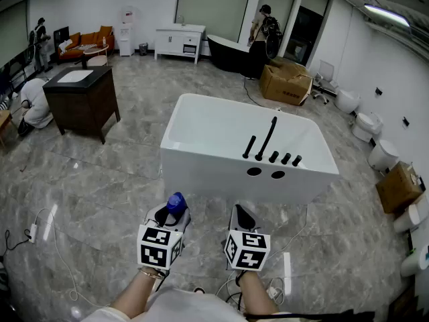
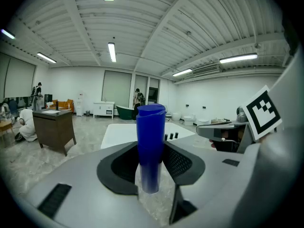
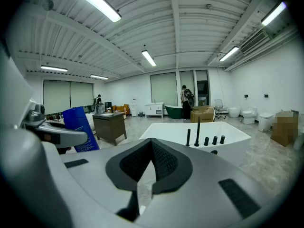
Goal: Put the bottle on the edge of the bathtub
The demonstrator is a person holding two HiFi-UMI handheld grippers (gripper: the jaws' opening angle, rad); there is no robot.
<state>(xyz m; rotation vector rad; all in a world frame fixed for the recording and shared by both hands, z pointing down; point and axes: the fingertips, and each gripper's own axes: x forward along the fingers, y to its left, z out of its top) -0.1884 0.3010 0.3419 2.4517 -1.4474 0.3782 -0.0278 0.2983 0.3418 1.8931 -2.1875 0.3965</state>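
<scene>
A blue bottle (image 1: 176,202) stands upright between the pads of my left gripper (image 1: 171,217), which is shut on it. In the left gripper view the bottle (image 2: 151,146) fills the gap between the jaws. My right gripper (image 1: 242,217) hangs beside the left one, shut with nothing in it; its pads meet at the tips (image 3: 152,144). The bottle (image 3: 80,129) shows at the left of the right gripper view. A white rectangular bathtub (image 1: 221,163) stands just ahead of both grippers, with black faucet fittings (image 1: 271,146) on its near right rim.
A dark vanity cabinet (image 1: 80,99) stands to the left. A cardboard box (image 1: 285,82) and a person (image 1: 261,32) by a black tub are beyond the bathtub. White toilets (image 1: 383,154) line the right wall. Cables (image 1: 40,227) lie on the grey floor.
</scene>
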